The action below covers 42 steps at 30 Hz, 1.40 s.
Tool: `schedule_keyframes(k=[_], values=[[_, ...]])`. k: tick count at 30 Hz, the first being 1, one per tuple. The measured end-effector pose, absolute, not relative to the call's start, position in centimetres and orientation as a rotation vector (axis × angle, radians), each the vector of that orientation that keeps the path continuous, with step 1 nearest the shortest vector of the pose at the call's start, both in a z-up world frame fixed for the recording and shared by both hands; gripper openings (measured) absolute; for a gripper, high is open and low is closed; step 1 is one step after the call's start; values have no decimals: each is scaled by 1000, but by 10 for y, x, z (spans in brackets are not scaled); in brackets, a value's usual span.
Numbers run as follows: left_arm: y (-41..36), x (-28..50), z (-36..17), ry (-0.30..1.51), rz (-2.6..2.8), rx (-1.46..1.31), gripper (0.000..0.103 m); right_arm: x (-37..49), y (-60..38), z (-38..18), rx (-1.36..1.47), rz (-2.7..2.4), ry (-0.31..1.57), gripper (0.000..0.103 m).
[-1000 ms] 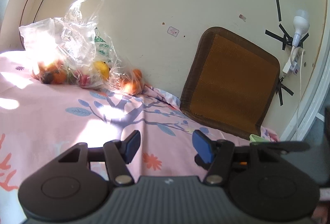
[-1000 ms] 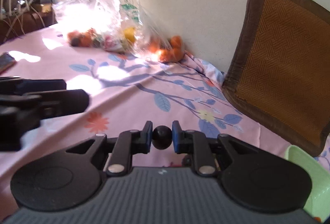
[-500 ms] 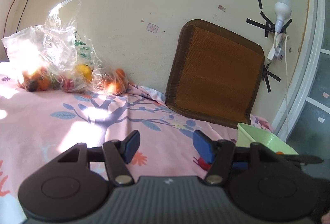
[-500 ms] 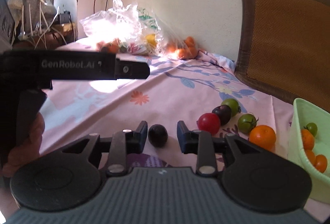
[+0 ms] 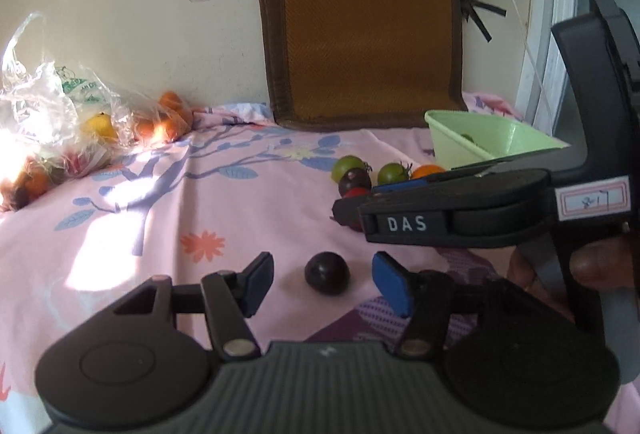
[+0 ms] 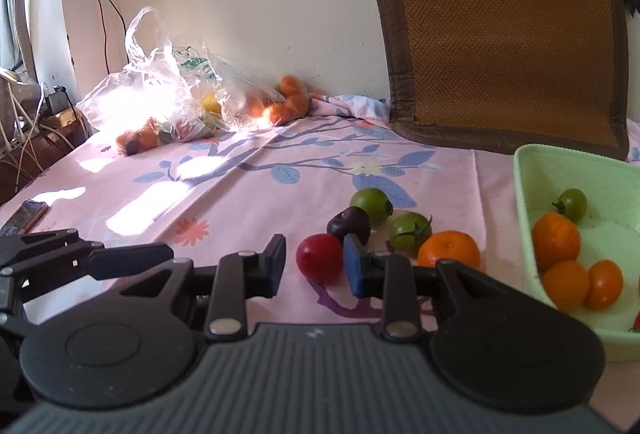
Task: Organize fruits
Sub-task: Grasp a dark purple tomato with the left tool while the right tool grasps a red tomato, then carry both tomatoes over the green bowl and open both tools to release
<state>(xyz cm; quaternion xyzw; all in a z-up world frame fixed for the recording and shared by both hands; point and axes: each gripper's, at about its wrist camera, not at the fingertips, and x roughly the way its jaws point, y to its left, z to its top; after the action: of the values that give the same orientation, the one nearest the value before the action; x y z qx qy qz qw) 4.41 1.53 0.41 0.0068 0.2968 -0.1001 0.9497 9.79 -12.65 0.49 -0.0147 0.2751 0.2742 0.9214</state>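
A dark plum (image 5: 326,272) lies on the pink flowered cloth (image 5: 160,218) between the blue pads of my left gripper (image 5: 325,286). The jaws are closing, with a gap still on each side of the plum. My right gripper (image 6: 316,268) is open around a red fruit (image 6: 320,262), which rests on the cloth. Just behind it lie another dark plum (image 6: 350,224), two green tomatoes (image 6: 370,202) (image 6: 410,232) and an orange (image 6: 450,250). The pale green tray (image 6: 520,194) to the right holds several orange fruits (image 6: 556,240) and a green tomato (image 6: 572,204).
A clear plastic bag (image 6: 160,94) with more fruit sits at the back left by the wall. A brown woven cushion (image 6: 500,34) leans on the wall behind the tray. A phone (image 6: 24,214) lies at the cloth's left edge. The two grippers are side by side, close together.
The right gripper opened, left the dark plum on the cloth and shifted right to the red fruit. The left gripper swung right and now straddles that plum, jaws narrower.
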Motion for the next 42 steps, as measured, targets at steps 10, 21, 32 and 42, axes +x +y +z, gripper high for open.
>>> schedule_keyframes(k=[10, 21, 32, 42], values=[[19, 35, 6, 601, -269, -97, 25, 76, -151, 9, -24, 562, 534, 31], [-65, 43, 9, 633, -478, -40, 25, 14, -233, -3, -35, 466, 497, 31], [-120, 103, 46, 562, -505, -5, 26, 41, -289, 18, 58, 291, 336, 31], [-138, 118, 33, 588, -460, 66, 29, 64, -297, 5, 6, 231, 331, 33]])
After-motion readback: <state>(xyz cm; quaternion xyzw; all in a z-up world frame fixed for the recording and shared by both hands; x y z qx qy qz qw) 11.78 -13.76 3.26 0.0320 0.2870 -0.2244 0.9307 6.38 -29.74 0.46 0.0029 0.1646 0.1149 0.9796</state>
